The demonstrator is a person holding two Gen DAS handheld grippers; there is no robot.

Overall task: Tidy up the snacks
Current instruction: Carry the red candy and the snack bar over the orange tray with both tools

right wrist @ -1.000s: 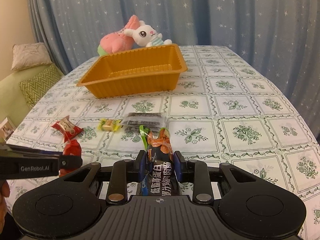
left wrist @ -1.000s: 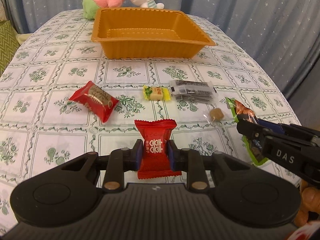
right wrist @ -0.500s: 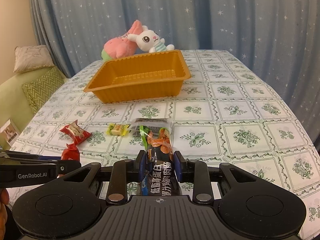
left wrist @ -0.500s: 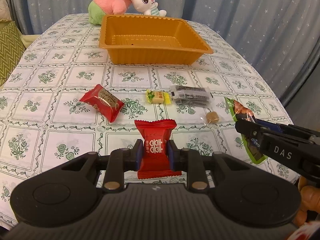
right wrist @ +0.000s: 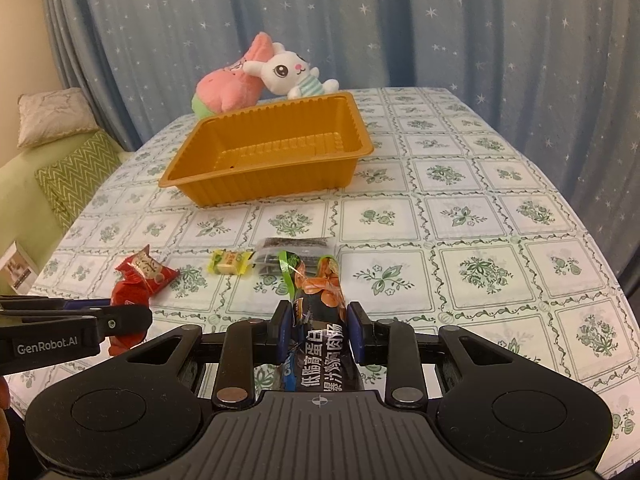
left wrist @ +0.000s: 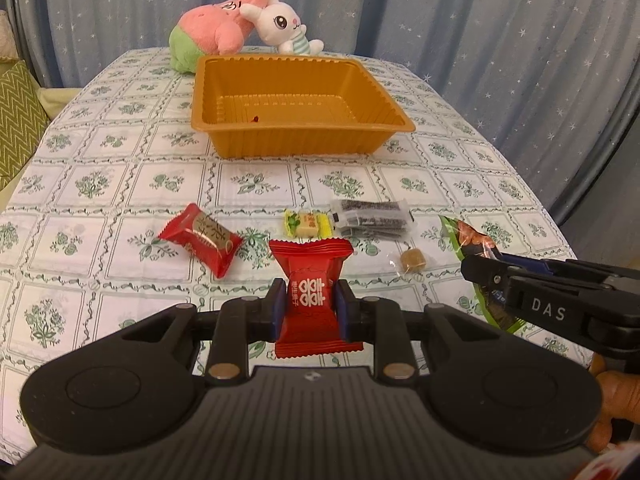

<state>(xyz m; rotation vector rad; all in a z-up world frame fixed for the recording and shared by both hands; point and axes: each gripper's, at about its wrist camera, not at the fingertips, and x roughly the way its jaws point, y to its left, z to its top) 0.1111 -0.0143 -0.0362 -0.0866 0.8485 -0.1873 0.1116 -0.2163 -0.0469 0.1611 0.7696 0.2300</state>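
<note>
A: Two snacks are off the worktop right now. The left hand-held gripper point(left wrist: 311, 312) is clamped on a red candy packet point(left wrist: 313, 300), and the right hand-held gripper point(right wrist: 319, 334) is clamped on a dark sausage stick point(right wrist: 318, 312) with an orange and green end. Both are held on the near side, well short of the orange tray point(left wrist: 296, 110).

B: And the tray itself?

A: Empty apart from a tiny dark speck on its floor. So, as I judge it, nothing has been sorted yet; these two would be the first to go in.

B: What is left lying out?

A: Four things in a loose row between the grippers and the tray: a red-and-gold packet point(left wrist: 200, 238), a small yellow candy point(left wrist: 306, 223), a clear packet of dark strips point(left wrist: 372, 218) just beside it, and a small brown sweet in clear wrap point(left wrist: 412, 260). All would need fetching after this pair.

B: The surface?

A: A worktop point(right wrist: 460, 208) under a white cloth printed with green floral squares; it lies flat, so thin wrappers sit tight against it.

B: And around it?

A: A pink plush point(left wrist: 212, 38) and a white rabbit plush point(left wrist: 284, 28) sit just behind the tray. Blue star-dotted curtains point(right wrist: 440, 24) hang behind, and a green zigzag cushion point(right wrist: 76, 176) sits on a sofa off to one side.
</note>
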